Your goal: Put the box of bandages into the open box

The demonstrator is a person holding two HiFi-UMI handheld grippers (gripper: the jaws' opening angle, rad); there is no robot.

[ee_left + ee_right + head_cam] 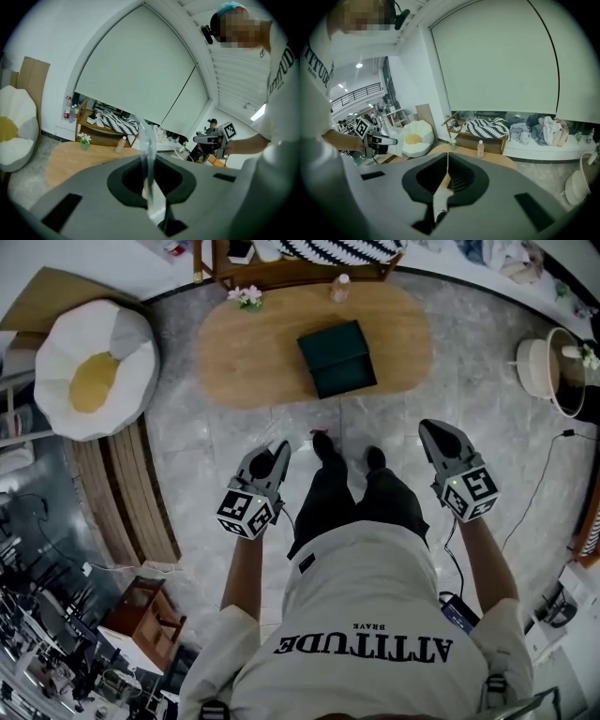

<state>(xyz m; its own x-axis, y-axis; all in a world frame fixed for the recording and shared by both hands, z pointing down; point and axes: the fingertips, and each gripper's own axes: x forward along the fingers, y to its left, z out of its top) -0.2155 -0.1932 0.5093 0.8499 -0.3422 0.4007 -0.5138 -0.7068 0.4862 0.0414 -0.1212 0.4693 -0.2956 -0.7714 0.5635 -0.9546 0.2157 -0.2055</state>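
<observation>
Dark green box [337, 359], squarish, plain sides, on oval wooden table [244, 362]

An oval light-wood worktop [253, 357] stands on a grey marble-tiled floor [197, 446], a white egg-shaped beanbag with a yellow centre [94, 367] nearby. A wide pale roller blind [497, 61] hangs beside a white wall [410, 89].

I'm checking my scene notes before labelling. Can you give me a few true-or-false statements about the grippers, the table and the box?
1. The left gripper and right gripper are both shut and empty. True.
2. The dark box sits on the floor. False: it is on the wooden table.
3. A bottle stands on the table. True.
4. The egg-like cushion lies at the person's right. False: it is at the left.
</observation>
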